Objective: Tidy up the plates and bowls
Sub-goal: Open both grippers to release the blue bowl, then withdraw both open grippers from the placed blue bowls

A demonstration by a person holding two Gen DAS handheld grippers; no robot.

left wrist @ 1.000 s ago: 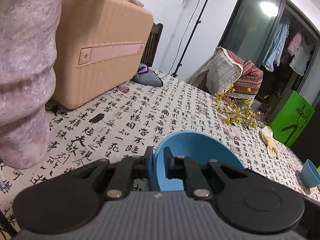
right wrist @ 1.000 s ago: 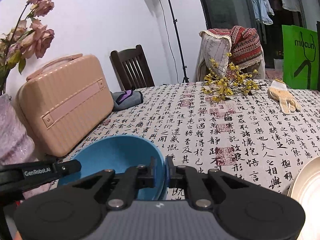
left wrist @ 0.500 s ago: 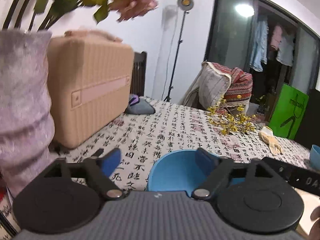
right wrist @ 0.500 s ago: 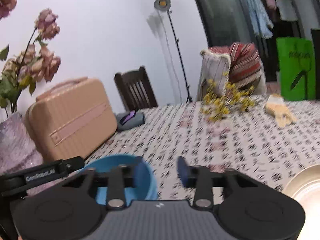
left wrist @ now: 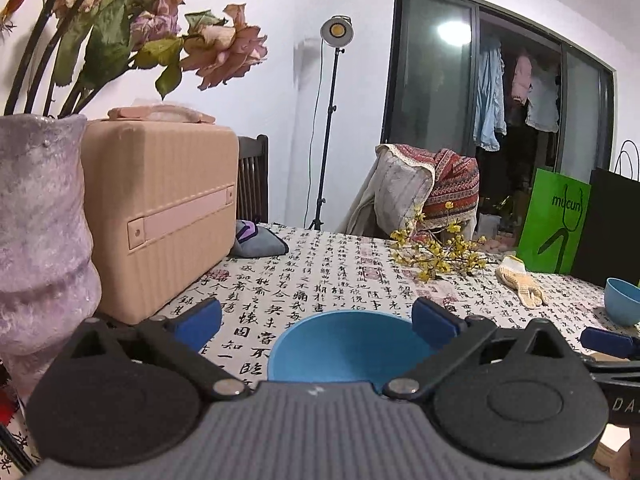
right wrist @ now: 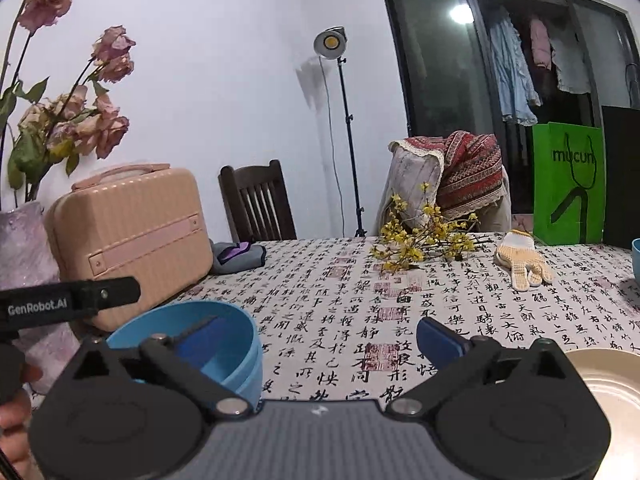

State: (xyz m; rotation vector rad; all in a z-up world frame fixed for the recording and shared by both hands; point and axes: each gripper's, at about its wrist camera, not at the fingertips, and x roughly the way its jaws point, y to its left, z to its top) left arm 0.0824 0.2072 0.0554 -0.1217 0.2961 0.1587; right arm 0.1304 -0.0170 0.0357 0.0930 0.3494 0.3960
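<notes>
A blue bowl (left wrist: 340,344) stands on the calligraphy-print tablecloth just ahead of my left gripper (left wrist: 316,318). That gripper's jaws are opening wide on either side of the bowl and touch nothing. In the right wrist view the same blue bowl (right wrist: 192,344) looks like two nested bowls. My right gripper (right wrist: 320,336) is also opening, its left finger over the bowl's inside and its pads pressing nothing. A cream plate (right wrist: 608,384) lies at the lower right. A second, smaller blue bowl (left wrist: 622,306) sits far right.
A beige case (left wrist: 160,216) and a purple vase (left wrist: 40,240) of dried roses stand close on the left. Further back lie a grey pouch (left wrist: 256,240), a yellow flower sprig (right wrist: 416,244) and a knitted glove (right wrist: 520,260). A green bag (right wrist: 568,184) stands behind.
Both grippers were shut on the blue bowl's rim; both have opened and let it go. Both have drawn back and the left has rolled level, so the bowl sits lower in each view.
</notes>
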